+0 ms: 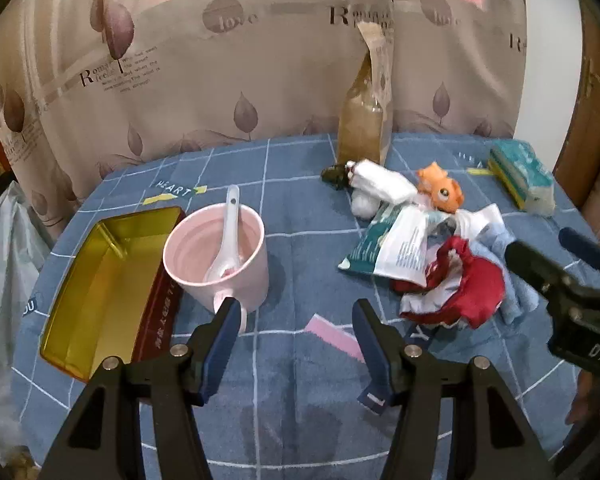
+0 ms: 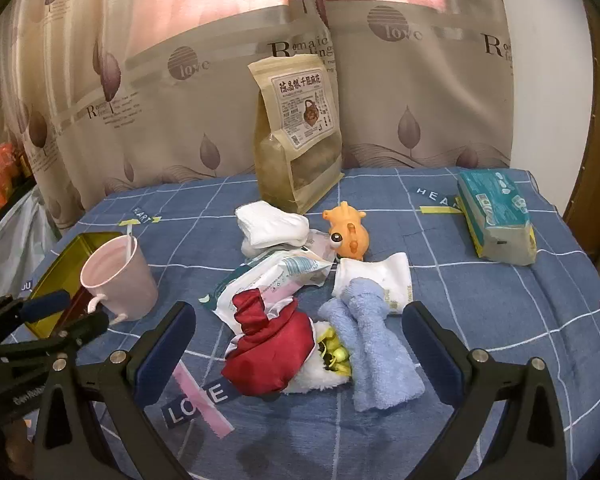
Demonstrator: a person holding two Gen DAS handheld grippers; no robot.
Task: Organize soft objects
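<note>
Curtains printed with leaves and lettering hang behind a table (image 2: 500, 320) covered in blue checked cloth, and the clutter sits mostly toward its middle. At the left stand a gold tin (image 1: 100, 280) and a pink cup (image 1: 216, 256) with a spoon (image 1: 226, 236) in it; a snack bag (image 2: 298, 136) stands upright at the back, and a tissue pack (image 2: 496, 216) lies at about two o'clock from the pile.

The soft things are heaped together: a red pouch (image 2: 272, 344) with white fluff under it, a blue towel (image 2: 376, 344) just beside it on the right, a white cloth (image 2: 376, 280) behind that, white socks (image 2: 272, 228) farther back, and an orange toy (image 2: 348, 236) near them. A wipes packet (image 2: 272, 280) lies partly under the pouch.

Both grippers are empty. The right gripper (image 2: 300, 344) has its jaws spread wide and tilted down over the heap, so pouch and towel lie at twelve o'clock, right between the fingers. The towel's long axis runs roughly from eleven to five, away from the camera. The left gripper (image 1: 296, 336) also stands open, somewhat narrower, over bare cloth; from it the pile sits at about two o'clock, well off to the side.

I'd say the right hand is clearly nearer and would take the first piece, likely the pouch or towel.
</note>
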